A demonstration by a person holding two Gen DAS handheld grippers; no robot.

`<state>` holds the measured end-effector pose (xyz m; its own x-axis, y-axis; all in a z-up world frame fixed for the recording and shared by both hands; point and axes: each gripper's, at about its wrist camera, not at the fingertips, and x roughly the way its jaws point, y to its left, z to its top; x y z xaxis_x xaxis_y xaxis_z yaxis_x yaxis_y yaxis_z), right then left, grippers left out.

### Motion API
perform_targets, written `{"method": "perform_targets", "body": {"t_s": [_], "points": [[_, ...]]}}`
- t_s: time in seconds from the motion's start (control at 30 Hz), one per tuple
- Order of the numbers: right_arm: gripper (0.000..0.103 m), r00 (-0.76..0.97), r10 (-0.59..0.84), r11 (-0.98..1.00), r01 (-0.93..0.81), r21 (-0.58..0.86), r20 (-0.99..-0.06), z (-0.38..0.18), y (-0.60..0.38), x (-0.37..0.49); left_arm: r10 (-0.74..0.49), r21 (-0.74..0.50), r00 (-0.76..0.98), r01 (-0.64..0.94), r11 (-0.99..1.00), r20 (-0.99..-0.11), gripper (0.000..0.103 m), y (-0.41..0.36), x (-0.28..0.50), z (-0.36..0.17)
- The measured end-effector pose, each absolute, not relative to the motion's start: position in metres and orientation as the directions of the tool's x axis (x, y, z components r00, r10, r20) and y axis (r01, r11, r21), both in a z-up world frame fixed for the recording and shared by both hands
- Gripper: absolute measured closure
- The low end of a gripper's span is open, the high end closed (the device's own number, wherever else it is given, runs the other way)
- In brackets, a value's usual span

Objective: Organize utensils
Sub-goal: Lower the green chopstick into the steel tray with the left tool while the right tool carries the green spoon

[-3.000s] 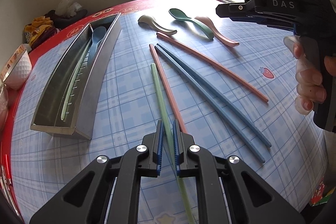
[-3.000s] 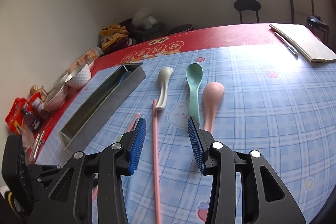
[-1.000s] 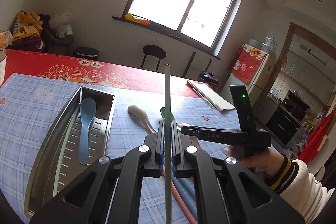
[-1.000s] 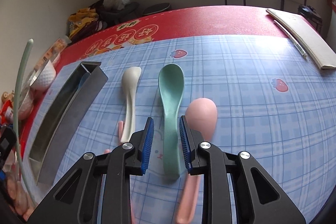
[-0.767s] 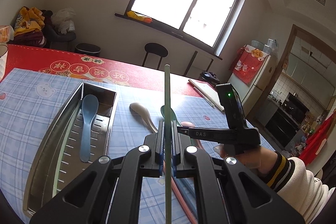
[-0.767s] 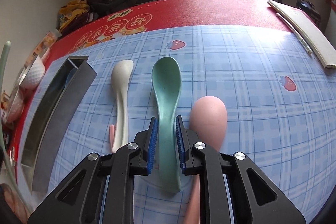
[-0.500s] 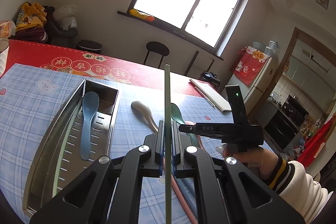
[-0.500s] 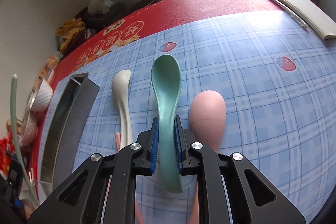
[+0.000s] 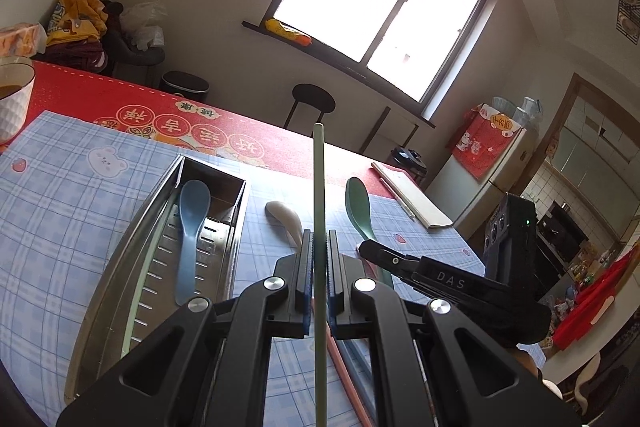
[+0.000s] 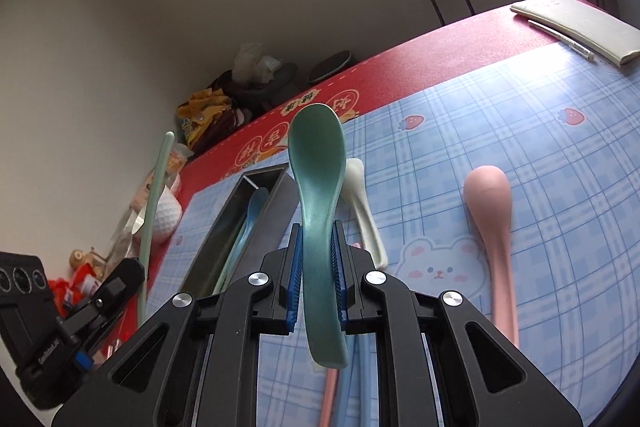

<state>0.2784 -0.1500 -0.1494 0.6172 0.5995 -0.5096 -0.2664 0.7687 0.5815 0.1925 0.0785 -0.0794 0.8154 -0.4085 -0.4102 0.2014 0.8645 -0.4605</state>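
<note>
Left wrist view: a pale green chopstick (image 9: 319, 207), thin and straight, is pinched between the pressed-together jaws of the left gripper (image 9: 319, 283) and stands toward 12 o'clock; a steel tray (image 9: 160, 247) with slotted floor is seen at 9 o'clock of the gripper, a blue spoon (image 9: 191, 227) lying inside it; a cream spoon (image 9: 286, 219) lies on the blue checked cloth (image 9: 72, 187) just beyond the fingers; the dark green spoon (image 9: 360, 207) is raised at 1 o'clock, gripped by the right gripper (image 9: 370, 251), whose body is lettered "DAS"; red Chinese characters are printed on the table border but are not legible.

Right wrist view: the dark green spoon (image 10: 318, 187), matte with a deep bowl, is pinched at its handle by the right gripper (image 10: 318, 267), bowl toward 12 o'clock, lifted off the cloth; the jaws have just been closing on it; a second ago it lay flat between spread jaws; the pink spoon (image 10: 492, 219) rests on the cloth at 3 o'clock, the cream spoon (image 10: 362, 203) just beside the fingers; the tray (image 10: 248, 223) lies at 10 o'clock.
</note>
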Motion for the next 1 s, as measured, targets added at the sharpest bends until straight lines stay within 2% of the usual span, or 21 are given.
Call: {"method": "perform_targets", "body": {"t_s": [0.2,0.37,0.6,0.8,1.0], "points": [[0.089,0.547,0.664,0.713,-0.26,0.651,-0.509,-0.166,-0.153,0.284,-0.322,-0.399,0.827,0.132,0.908,-0.46,0.097,0.099,0.199,-0.065],[0.089,0.554,0.659,0.718,-0.265,0.643,-0.508,-0.164,-0.152,0.282,-0.21,-0.235,0.816,0.095,0.967,-0.538,0.097,0.1,0.209,-0.06],[0.089,0.561,0.659,0.714,-0.258,0.651,-0.501,-0.164,-0.156,0.277,-0.159,-0.194,0.726,0.036,0.98,-0.669,0.097,0.111,0.24,-0.088],[0.089,0.558,0.666,0.701,-0.244,0.67,-0.494,-0.167,-0.162,0.277,-0.098,-0.111,0.647,0.022,0.994,-0.756,0.097,0.105,0.261,-0.109],[0.089,0.556,0.679,0.686,-0.247,0.684,-0.479,-0.166,-0.166,0.277,-0.052,-0.03,0.599,0.046,0.998,-0.799,0.097,0.1,0.271,-0.12]]}}
